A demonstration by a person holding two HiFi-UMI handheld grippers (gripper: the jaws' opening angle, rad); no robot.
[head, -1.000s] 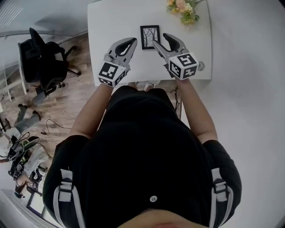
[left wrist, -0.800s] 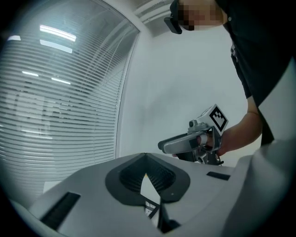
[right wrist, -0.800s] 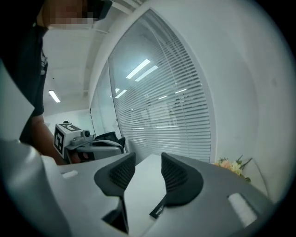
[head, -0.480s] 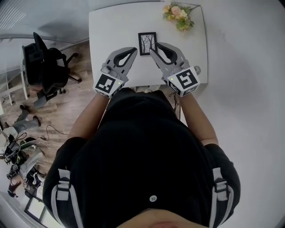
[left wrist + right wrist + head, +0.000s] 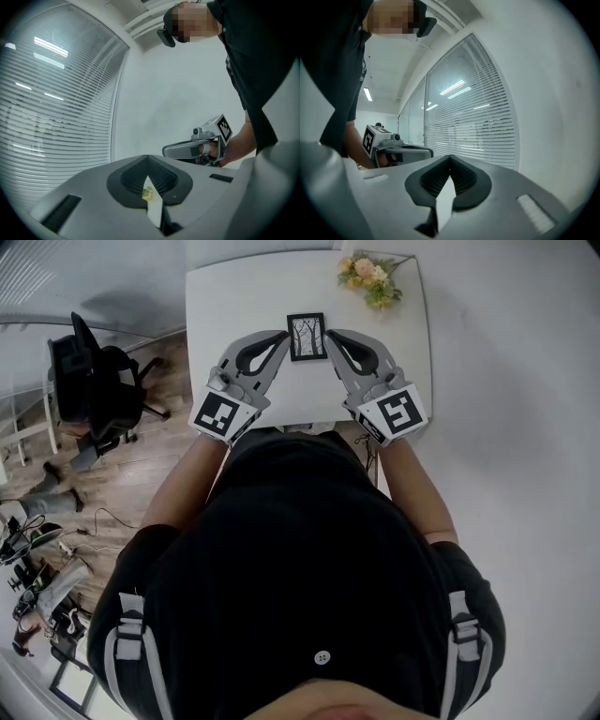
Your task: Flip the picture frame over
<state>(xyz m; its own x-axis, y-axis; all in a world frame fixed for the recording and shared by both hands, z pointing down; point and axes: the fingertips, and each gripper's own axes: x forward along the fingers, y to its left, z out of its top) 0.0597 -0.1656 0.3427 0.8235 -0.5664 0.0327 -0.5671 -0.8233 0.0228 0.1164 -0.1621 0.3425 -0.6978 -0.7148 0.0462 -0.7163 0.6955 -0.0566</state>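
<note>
The picture frame point(image 5: 307, 337), black-edged with a tree print facing up, lies flat on the white table point(image 5: 234, 315). Both grippers are held up in the air above the table's near edge. In the head view the left gripper point(image 5: 284, 336) has its tips just left of the frame and the right gripper point(image 5: 330, 336) just right of it. Neither touches it. The left gripper view shows the left gripper point(image 5: 148, 158) with its jaws together on nothing, and the right gripper point(image 5: 165, 151) beyond. In the right gripper view the right gripper point(image 5: 450, 158) is shut and empty.
A bunch of flowers point(image 5: 368, 277) lies at the table's far right corner. A black office chair point(image 5: 89, 381) stands on the wooden floor to the left. Window blinds point(image 5: 478, 126) fill the background of both gripper views.
Both grippers have risen, and in the head view their tips have drawn up beside the frame. The right gripper's jaws have closed. The frame has stayed flat on the table.
</note>
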